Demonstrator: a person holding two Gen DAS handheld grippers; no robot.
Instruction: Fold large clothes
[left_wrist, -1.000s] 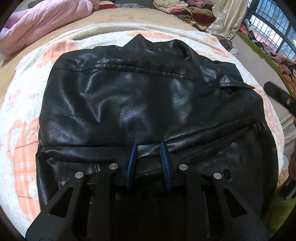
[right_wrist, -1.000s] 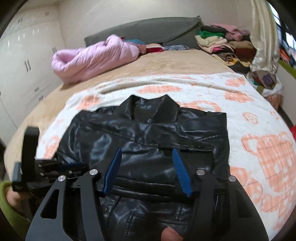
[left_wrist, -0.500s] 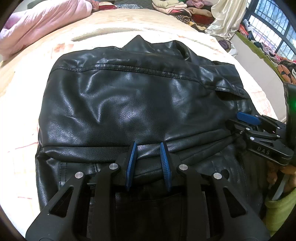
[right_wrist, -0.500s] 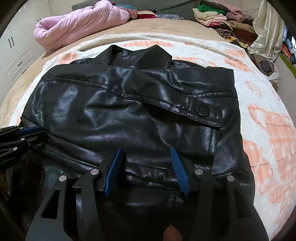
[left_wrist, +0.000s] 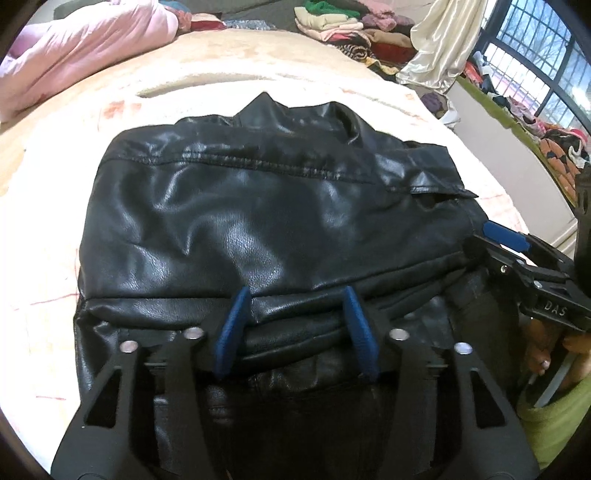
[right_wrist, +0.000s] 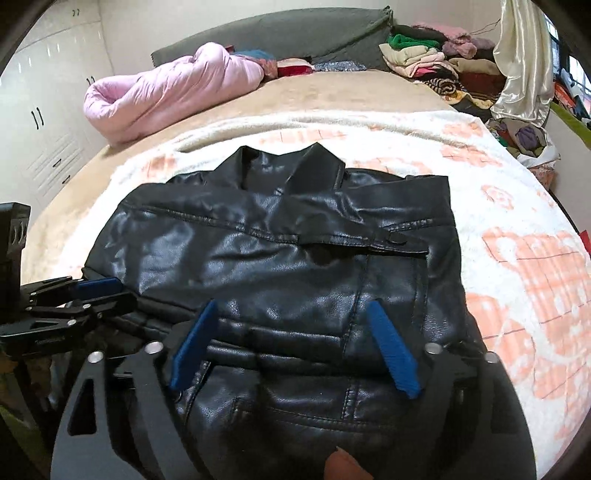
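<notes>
A black leather jacket (left_wrist: 258, 221) lies folded on the white and orange blanket (right_wrist: 517, 266), collar (right_wrist: 288, 166) at the far side. My left gripper (left_wrist: 294, 295) is at the jacket's near folded edge. Its jaws are opening, and a ridge of leather lies between the blue pads (left_wrist: 232, 332) without being pinched. My right gripper (right_wrist: 291, 306) hovers over the jacket's near right part, jaws opening wide around nothing. Each gripper shows in the other's view: the right gripper (left_wrist: 506, 236) at the jacket's right edge, the left gripper (right_wrist: 96, 288) at its left edge.
A rolled pink quilt (right_wrist: 166, 92) lies at the far left of the bed, before a grey headboard (right_wrist: 295, 33). Stacked folded clothes (right_wrist: 424, 59) and a pale curtain (right_wrist: 524, 62) stand at the far right. White wardrobe doors (right_wrist: 44, 110) line the left, and a window (left_wrist: 543, 62) the right.
The left jaws have spread apart off the leather fold they were pinching. The right jaws have widened, and that gripper has drawn back from the jacket since half a second ago.
</notes>
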